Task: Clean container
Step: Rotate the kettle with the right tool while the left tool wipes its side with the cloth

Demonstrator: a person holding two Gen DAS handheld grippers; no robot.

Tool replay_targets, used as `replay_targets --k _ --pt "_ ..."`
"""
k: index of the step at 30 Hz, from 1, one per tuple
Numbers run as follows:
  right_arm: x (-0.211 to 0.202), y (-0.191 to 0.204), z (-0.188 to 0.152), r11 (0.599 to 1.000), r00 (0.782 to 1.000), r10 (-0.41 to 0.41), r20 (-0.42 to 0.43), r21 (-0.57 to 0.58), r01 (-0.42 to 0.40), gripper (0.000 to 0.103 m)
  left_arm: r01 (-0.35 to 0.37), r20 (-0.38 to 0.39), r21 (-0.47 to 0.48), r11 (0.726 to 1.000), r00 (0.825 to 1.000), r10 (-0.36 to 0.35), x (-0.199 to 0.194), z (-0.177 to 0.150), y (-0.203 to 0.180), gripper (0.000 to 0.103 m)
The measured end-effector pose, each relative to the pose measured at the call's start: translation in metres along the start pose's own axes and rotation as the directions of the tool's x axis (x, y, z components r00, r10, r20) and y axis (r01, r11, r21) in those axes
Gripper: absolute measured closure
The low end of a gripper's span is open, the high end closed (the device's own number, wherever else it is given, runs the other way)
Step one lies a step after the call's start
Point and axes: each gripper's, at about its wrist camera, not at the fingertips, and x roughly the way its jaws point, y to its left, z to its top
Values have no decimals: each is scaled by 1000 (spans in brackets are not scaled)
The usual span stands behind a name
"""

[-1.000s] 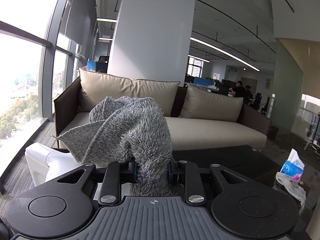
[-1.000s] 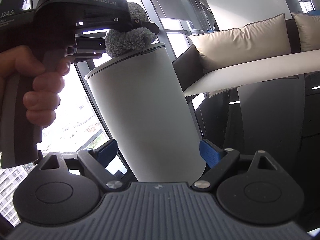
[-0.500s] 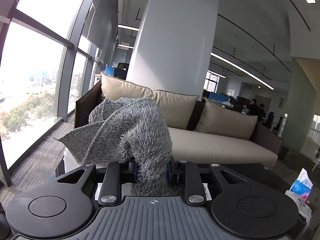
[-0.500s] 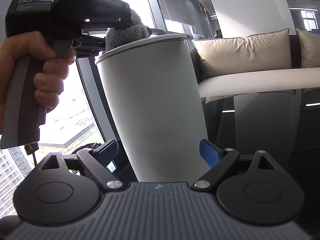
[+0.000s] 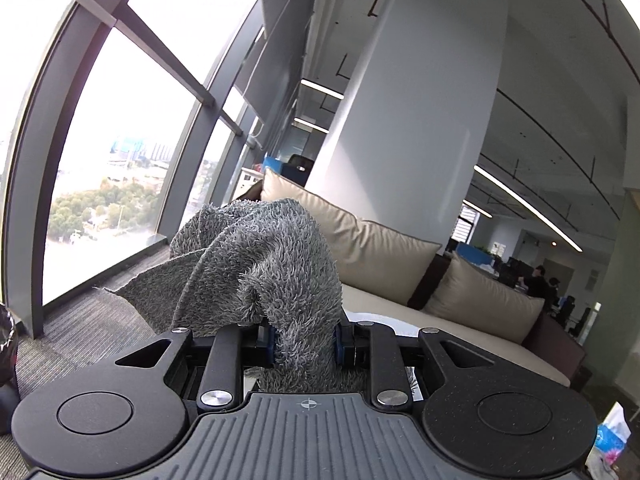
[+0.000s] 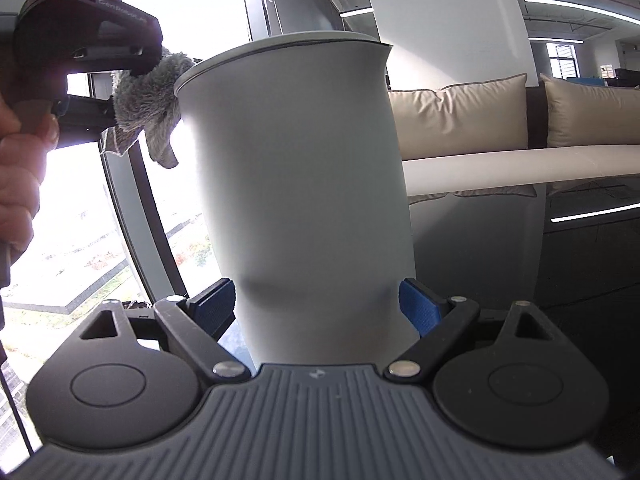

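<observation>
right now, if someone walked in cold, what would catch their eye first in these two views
The tall white container fills the right wrist view, gripped low between the right gripper. Beside its upper rim, the left gripper holds a shaggy grey cloth, which crowds the middle of the left wrist view. Behind both stands a beige sofa.

Dark glossy table point(image 6: 500, 260): the surface is bare across its visible right part and mirrors the sofa and a ceiling light strip. The container point(image 6: 296, 184) rises over the table's near left part. Its base is hidden behind the right gripper point(image 6: 316, 304), so contact with the table cannot be confirmed. Left wrist view: a blue-and-white tissue pack point(image 5: 612, 436) sits at the bottom right corner of the frame. The surface beneath it is cut off.
</observation>
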Motion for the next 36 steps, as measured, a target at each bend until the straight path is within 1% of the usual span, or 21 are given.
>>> replay_targets --k 3,5,9,11,13,17,19,26,29,36 --pt "12 4 -4 1000 1000 -29 -1 5 29 7 -31 -8 -26 999 1000 30 -3 -8 17 81" --pt "18 5 -8 999 999 -38 -2 -14 38 6 -40 -12 -41 998 999 40 -3 -11 25 81" --pt "21 -1 -10 999 1000 -25 4 -24 25 1 -49 -15 -66 997 999 48 -2 -14 35 81" --pt "22 -5 -9 999 1000 -19 -1 -38 19 1 -53 -16 -79 995 999 52 -2 -15 40 81" --pt "17 -7 -9 998 999 -32 3 -51 32 1 -57 -18 -92 994 998 56 -1 -16 46 81" --pt "19 -21 -5 998 998 -63 -10 -9 63 1 -65 -21 -117 991 998 63 0 -18 56 81" --pt "29 -32 1 998 998 -67 -15 3 67 1 -68 -23 -128 989 998 66 0 -19 60 81" --pt "35 -46 0 996 997 -78 -14 45 78 1 -45 -36 -122 991 999 41 2 -20 54 81" --pt "39 -52 3 995 996 -89 -16 46 89 1 -49 -47 -119 992 998 44 5 -24 51 81" --pt "60 -76 15 987 991 -131 -36 93 134 1 -61 -58 -105 993 997 55 10 -29 50 81"
